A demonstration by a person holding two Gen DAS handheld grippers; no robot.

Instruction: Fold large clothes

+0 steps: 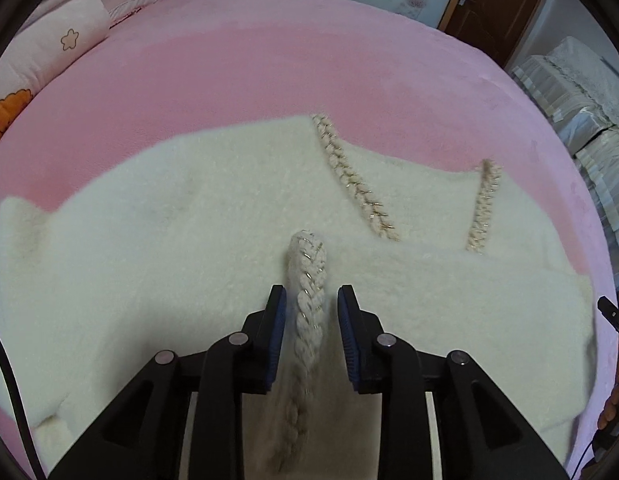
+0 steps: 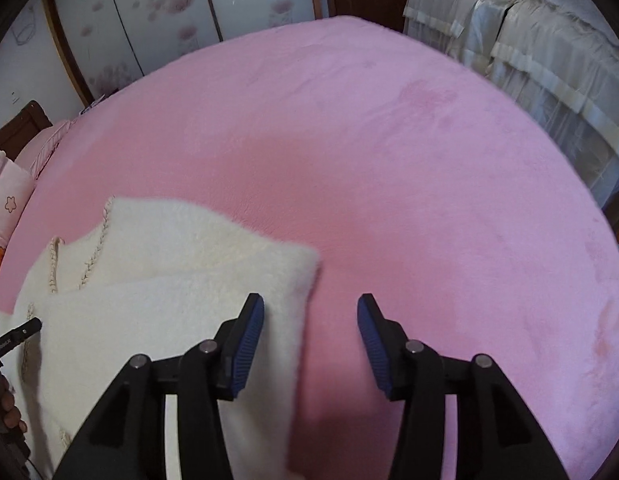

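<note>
Left fingers (image 1: pixel 278 312) spread, straddling the sweater's (image 1: pixel 157 248) braided trim (image 1: pixel 308 308); right gripper (image 2: pixel 310 312) wide beside its edge.

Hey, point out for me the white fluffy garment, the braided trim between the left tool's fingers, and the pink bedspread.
white fluffy garment (image 1: pixel 157 240), left wrist view, its flat fuzzy body.
braided trim (image 1: pixel 307 300), left wrist view, raised strip between the fingers.
pink bedspread (image 2: pixel 389 160), right wrist view, bare stretch beyond the garment.

You have one white fuzzy garment (image 1: pixel 157 248) with three braided trims (image 1: pixel 353 178) on one pink bed (image 1: pixel 237 68), two pillows (image 1: pixel 49 48), and two grippers (image 1: pixel 311 300).
</note>
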